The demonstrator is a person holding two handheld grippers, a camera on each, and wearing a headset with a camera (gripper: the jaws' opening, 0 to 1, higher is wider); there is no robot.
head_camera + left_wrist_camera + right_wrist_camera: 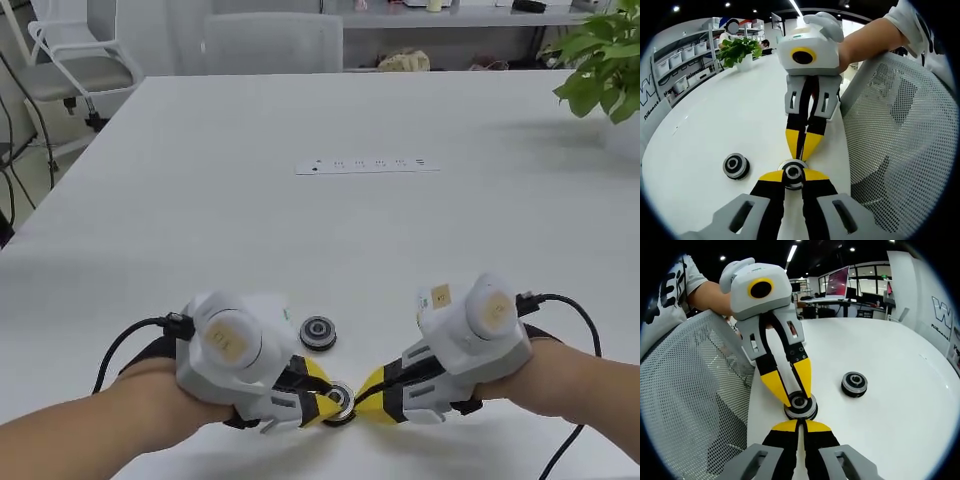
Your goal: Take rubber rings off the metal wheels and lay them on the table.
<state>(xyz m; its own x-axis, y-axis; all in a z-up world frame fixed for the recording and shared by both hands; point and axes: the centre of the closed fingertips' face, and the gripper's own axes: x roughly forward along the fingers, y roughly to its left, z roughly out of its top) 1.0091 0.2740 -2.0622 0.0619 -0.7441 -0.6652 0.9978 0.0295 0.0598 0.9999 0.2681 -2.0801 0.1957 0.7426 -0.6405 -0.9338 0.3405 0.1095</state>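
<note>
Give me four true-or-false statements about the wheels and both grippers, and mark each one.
1. Two wheels lie on the table: the gripped wheel and the other wheel. True.
2. The left gripper has its jaws on either side of the gripped wheel. True.
3. The right gripper has its jaws spread wide. False: they stand nearly together at the gripped wheel's edge.
4. The other wheel is stacked on the gripped wheel. False: it lies apart from it, flat on the table.

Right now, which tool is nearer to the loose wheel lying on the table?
Left. The left tool sits close beside the loose wheel; the right tool is farther, on the other side of the gripped wheel where both tools meet.
</note>
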